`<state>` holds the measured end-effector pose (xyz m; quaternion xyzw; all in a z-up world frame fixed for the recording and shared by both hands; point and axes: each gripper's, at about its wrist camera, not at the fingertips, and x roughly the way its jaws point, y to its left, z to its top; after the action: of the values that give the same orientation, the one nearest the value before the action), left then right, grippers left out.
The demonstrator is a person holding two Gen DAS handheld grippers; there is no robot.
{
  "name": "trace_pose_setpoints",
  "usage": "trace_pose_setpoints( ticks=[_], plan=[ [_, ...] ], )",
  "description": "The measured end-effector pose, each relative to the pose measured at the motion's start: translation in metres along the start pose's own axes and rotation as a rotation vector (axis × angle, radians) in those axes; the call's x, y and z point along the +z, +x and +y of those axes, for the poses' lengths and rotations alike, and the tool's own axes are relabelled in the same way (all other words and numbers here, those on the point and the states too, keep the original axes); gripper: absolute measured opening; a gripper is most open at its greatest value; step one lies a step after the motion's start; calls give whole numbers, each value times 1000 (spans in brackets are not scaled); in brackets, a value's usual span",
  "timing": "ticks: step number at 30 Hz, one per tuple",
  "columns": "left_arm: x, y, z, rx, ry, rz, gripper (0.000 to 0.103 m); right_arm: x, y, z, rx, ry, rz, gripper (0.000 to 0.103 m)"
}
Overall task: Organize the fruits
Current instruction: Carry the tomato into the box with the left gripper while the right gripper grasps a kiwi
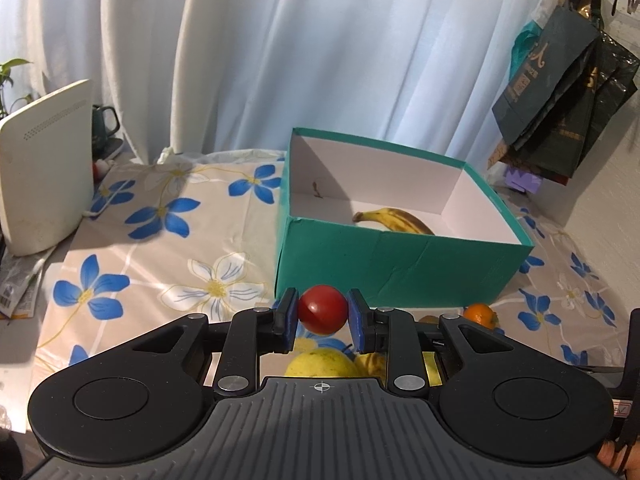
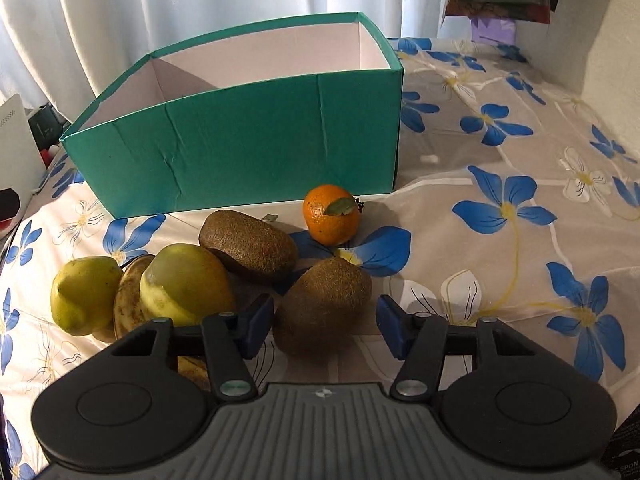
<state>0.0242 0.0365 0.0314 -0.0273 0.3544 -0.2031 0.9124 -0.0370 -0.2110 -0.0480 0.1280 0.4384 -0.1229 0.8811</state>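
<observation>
Red tomato [image 1: 323,309] pinched between blue fingers [image 1: 286,314] of left gripper [image 1: 322,312], held above floral tabletop [image 1: 140,248], just short of teal box [image 1: 400,268]. Banana [image 1: 394,219] inside box. Right gripper [image 2: 325,326] low over fruit pile, fingers [image 2: 256,326] spread around near kiwi [image 2: 322,306], not visibly pressing it. Second kiwi [image 2: 248,246], two yellow-green pears [image 2: 184,284], spotted banana [image 2: 130,296] beside. Mandarin [image 2: 331,214] close to box front.
</observation>
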Motion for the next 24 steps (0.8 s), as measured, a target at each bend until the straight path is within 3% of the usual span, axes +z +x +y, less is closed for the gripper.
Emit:
trace_pose_setpoints(
  ticks=[9,17,24],
  plan=[
    [0,3,0,-13,17,22,30,5,21,8,-7,21,54,54],
    [4,5,-6,-28,40,35,30,0,1,7,-11,-33,-42,51],
    [22,3,-24,-53,83,8,30,9,-35,-5,-2,2,-139,51]
  ],
)
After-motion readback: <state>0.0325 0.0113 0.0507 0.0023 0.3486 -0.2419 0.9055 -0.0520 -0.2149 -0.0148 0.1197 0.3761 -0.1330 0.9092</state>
